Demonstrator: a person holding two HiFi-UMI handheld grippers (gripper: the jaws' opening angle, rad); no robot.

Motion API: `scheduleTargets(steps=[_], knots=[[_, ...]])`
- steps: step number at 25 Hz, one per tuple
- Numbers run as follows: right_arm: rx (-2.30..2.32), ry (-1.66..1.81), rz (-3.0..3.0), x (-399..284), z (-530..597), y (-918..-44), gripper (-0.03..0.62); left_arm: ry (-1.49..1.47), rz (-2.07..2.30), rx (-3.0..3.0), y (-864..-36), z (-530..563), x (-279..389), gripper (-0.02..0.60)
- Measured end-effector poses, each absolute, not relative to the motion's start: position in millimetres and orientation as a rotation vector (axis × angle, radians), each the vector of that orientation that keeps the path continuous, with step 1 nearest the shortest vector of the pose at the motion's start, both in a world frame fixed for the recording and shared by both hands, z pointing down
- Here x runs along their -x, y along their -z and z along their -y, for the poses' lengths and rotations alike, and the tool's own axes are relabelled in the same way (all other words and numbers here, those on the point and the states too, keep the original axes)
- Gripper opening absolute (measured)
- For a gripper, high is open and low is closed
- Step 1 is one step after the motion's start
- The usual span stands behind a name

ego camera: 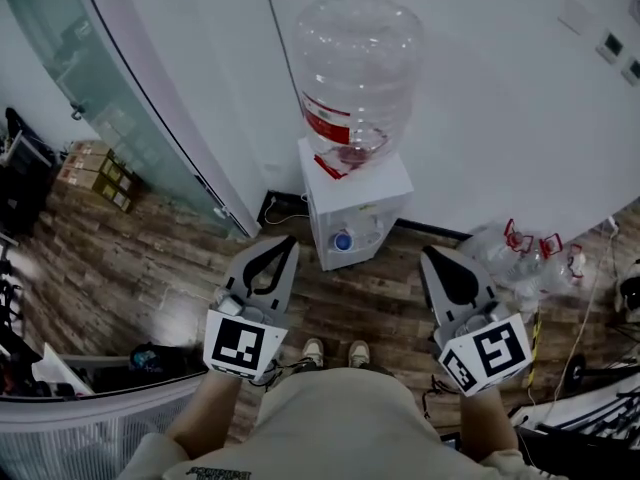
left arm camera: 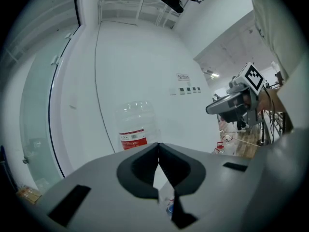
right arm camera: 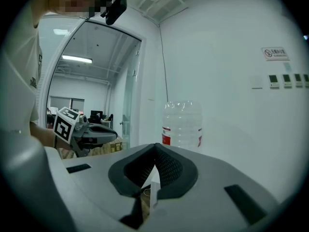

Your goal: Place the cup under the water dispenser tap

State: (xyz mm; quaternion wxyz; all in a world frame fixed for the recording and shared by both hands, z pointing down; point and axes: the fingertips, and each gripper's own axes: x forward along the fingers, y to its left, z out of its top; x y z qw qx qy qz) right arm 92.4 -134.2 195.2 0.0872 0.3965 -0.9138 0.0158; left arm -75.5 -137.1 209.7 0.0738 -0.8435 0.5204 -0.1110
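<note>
— Two grippers are up in front of us. How are we holding them?
— We hold the left gripper [ego camera: 289, 241] with its jaws pressed together, tips touching and nothing between them. The right gripper [ego camera: 428, 254] is the same: jaws closed tip to tip, with nothing in them. Both point toward the water dispenser [ego camera: 352, 200], one at each side of its front, near it but apart from it.
— And where do we find the cup?
— The cup [ego camera: 343, 240] is blue and sits in the recess at the dispenser's front, between our two grippers and touched by neither. We cannot tell which tap it sits under. Above it, the big clear bottle [ego camera: 355, 68] with a red label stands neck down on the dispenser's top.
— What do we see around the dispenser?
— It stands on the wooden floor [ego camera: 150, 278] with its back to the white wall [ego camera: 480, 98]. In the head view a glass partition [ego camera: 110, 108] runs off to the dispenser's left, with cardboard boxes [ego camera: 95, 173] on the floor beyond it. To the dispenser's right lies a heap of clear empty bottles [ego camera: 520, 253] with red handles. Higher on the wall, right of the dispenser, we see a row of switches [right arm camera: 285, 80]. Our shoes [ego camera: 335, 352] stand on the floor in front of the dispenser.
</note>
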Motion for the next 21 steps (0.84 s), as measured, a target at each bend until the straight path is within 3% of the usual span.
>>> scheduleTargets(steps=[21], knots=[[-1.217,0.060,2.698,-93,146,-183,0.006,0.380,-1.525,2.544,-215,145,73,0.008]])
